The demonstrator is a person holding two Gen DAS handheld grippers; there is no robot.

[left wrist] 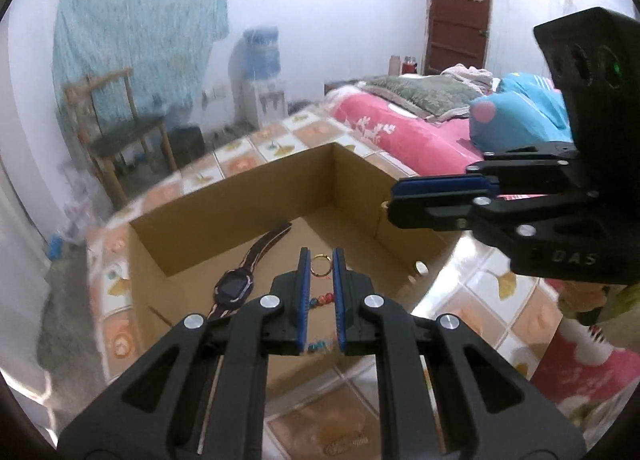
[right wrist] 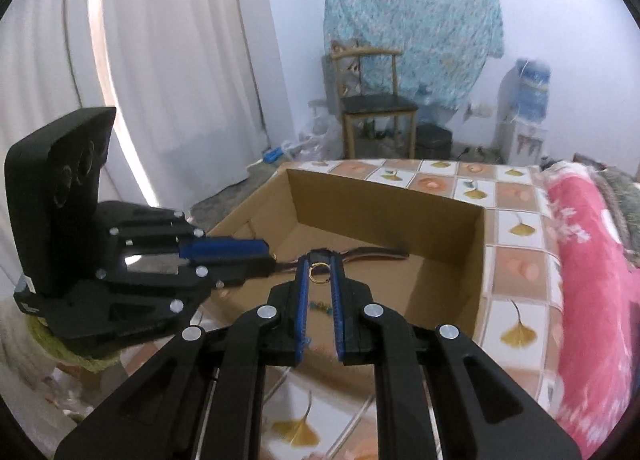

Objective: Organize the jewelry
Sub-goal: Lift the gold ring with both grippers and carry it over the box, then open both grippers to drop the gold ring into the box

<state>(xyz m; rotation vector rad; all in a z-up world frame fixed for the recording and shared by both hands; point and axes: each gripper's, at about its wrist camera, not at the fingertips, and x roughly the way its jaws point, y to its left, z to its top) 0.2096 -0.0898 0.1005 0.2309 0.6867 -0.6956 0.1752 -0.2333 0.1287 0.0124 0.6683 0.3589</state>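
Note:
Each gripper holds a small gold ring above an open cardboard box (left wrist: 240, 188) (right wrist: 380, 200). My left gripper (left wrist: 321, 251) is shut on one gold ring (left wrist: 321, 257) pinched at its blue fingertips. In the right wrist view it shows at the left (right wrist: 270, 258). My right gripper (right wrist: 320, 258) is shut on a second gold ring (right wrist: 320, 281) and appears at the right of the left wrist view (left wrist: 394, 200). On the box floor lie a dark watch (left wrist: 232, 288) (right wrist: 376, 252), a strand of red beads (left wrist: 326, 298) and turquoise beads (left wrist: 320, 346) (right wrist: 320, 306).
The box stands on a table with a leaf-patterned tile cloth (left wrist: 492, 284) (right wrist: 516, 228). A bed with a pink blanket (left wrist: 400, 132) (right wrist: 580, 260) borders it. Beyond are a wooden chair (right wrist: 376, 104), a water dispenser (right wrist: 528, 112) and white curtains (right wrist: 160, 60).

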